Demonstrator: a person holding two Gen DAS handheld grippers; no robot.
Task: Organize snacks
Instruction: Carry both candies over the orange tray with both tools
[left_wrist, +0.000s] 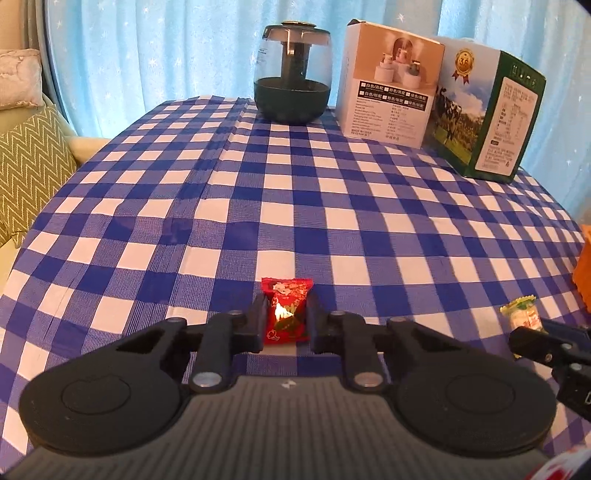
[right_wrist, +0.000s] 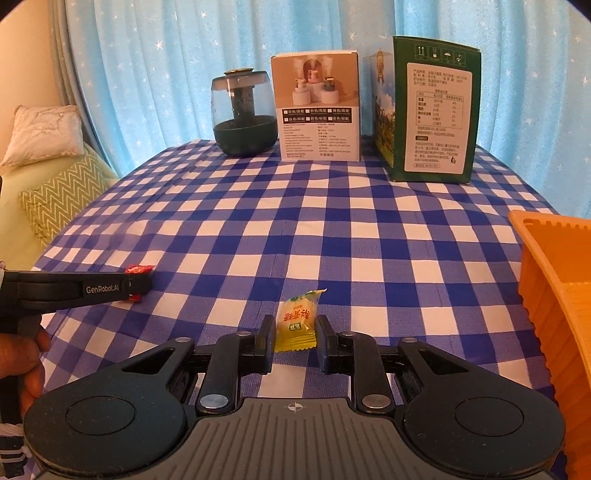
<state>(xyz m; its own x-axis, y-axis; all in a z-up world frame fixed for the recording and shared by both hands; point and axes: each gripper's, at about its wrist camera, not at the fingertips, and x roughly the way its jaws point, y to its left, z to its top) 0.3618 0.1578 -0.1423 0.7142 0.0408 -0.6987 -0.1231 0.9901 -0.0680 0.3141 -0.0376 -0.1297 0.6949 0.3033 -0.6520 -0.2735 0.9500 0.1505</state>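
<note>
My left gripper (left_wrist: 286, 317) is shut on a red wrapped candy (left_wrist: 285, 312), its jaws pressing both sides of the wrapper just above the checkered cloth. My right gripper (right_wrist: 295, 334) is shut on a yellow wrapped candy (right_wrist: 297, 321) in the same way. The right gripper with the yellow candy (left_wrist: 522, 317) shows at the right edge of the left wrist view. The left gripper (right_wrist: 138, 282) with the red candy (right_wrist: 138, 270) shows at the left of the right wrist view. An orange plastic basket (right_wrist: 554, 280) stands at the right, close to the right gripper.
The table has a blue and white checkered cloth (right_wrist: 295, 221). At the back stand a dark glass humidifier (right_wrist: 243, 114), a white box (right_wrist: 317, 107) and a green milk carton box (right_wrist: 428, 110). A sofa with cushions (right_wrist: 55, 192) is left of the table.
</note>
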